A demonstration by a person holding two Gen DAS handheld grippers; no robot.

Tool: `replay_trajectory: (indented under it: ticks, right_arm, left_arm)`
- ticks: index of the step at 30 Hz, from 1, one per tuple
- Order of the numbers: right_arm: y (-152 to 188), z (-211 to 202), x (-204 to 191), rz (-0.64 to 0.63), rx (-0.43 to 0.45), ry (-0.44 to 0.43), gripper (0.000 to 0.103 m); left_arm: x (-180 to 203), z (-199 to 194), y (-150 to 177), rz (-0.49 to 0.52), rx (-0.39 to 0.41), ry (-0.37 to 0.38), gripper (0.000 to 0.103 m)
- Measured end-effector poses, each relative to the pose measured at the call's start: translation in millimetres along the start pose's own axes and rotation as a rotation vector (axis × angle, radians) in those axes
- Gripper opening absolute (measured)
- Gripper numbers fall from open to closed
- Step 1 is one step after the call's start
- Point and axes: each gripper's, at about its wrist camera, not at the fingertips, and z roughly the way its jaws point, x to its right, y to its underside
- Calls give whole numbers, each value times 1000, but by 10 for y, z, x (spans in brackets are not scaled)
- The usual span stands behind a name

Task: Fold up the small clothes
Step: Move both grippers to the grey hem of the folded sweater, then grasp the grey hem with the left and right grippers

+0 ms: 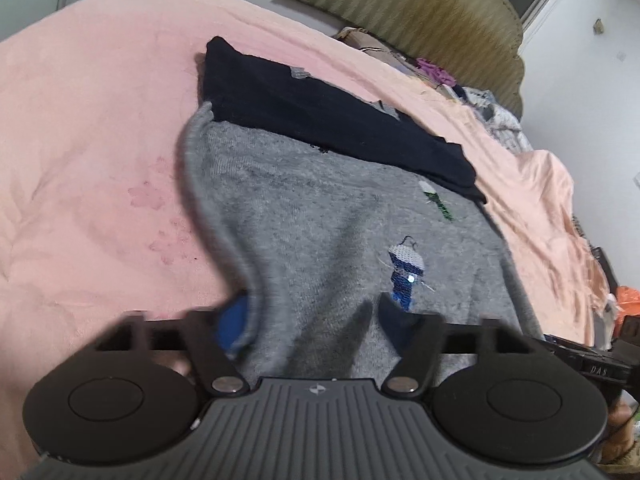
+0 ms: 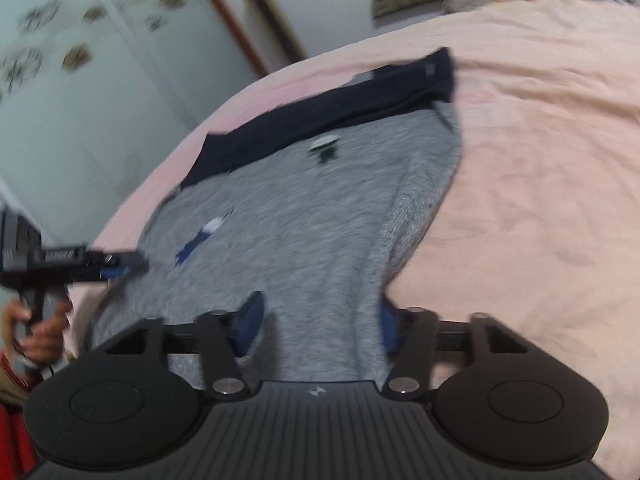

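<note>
Fuzzy grey knit sweater (image 1: pixel 304 216); plush, seemingly fleece pink blanket (image 1: pixel 92 128).

My small grey knit sweater (image 1: pixel 312 216) with its dark navy band (image 1: pixel 320 120) fills the frame's middle, near edge lifted, far end flat on the pink bed.

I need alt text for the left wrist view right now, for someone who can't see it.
The left gripper holds the near edge of a grey sweater, which has fabric bunched between its jaws. The sweater has a dark navy band at its far end and lies spread on a pink blanket, with a padded headboard behind.
</note>
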Motion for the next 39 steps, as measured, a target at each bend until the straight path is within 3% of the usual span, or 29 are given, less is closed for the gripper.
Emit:
replay_trajectory:
  ticks: [1, 3, 6, 10, 13, 17, 23, 26, 27, 28, 29, 30, 31, 35, 36, 38, 39]
  right_arm:
    - [2, 34, -38, -19, -9, 3, 24]
    - [-9, 71, -53, -31, -16, 8, 12]
    - [-47, 31, 0, 7, -4, -35, 10]
    - [-188, -122, 66, 88, 49, -173, 9]
    - [-421, -145, 48, 86, 98, -191, 9]
    - [-739, 8, 84, 64, 147, -123, 9]
    - [-1007, 435, 321, 98, 163, 76, 9]
    - [-979, 583, 476, 152, 134, 108, 11]
    - [-963, 606, 490, 160, 126, 111, 12]
    - [-946, 611, 486, 163, 121, 118, 13]
    - [-921, 598, 474, 159, 112, 130, 14]
    - [-892, 565, 460, 150, 103, 138, 15]
    - [-862, 520, 436, 139, 102, 138, 16]
    - [-701, 276, 421, 134, 95, 123, 22]
    - [-640, 198, 441, 142, 93, 120, 29]
    - [-543, 84, 461, 147, 86, 122, 50]
    - [-478, 15, 460, 144, 87, 137, 70]
  left_arm:
    - [-4, 32, -6, -13, -17, 1, 21]
    - [-14, 67, -14, -35, -31, 3, 14]
    - [35, 3, -51, -40, -24, 17, 12]
    - [108, -164, -228, -50, 12, 92, 12]
    - [243, -183, -417, -11, 51, 84, 12]
    - [378, -34, -668, 25, 96, 16, 12]
    - [332, 384, -950, 35, 95, -65, 14]
    - [286, 542, -979, 36, 95, -109, 19]
    - [285, 551, -974, 46, 101, -133, 30]
    - [275, 531, -952, 55, 109, -156, 52]
    - [265, 487, -920, 57, 121, -160, 65]
    - [255, 418, -875, 61, 143, -154, 86]
    - [251, 347, -832, 71, 163, -159, 93]
    - [254, 88, -565, 146, 162, -226, 93]
    - [229, 33, -492, 145, 152, -224, 93]
    - [140, -70, -333, 121, 119, -193, 92]
    - [87, -114, -255, 100, 103, -184, 92]
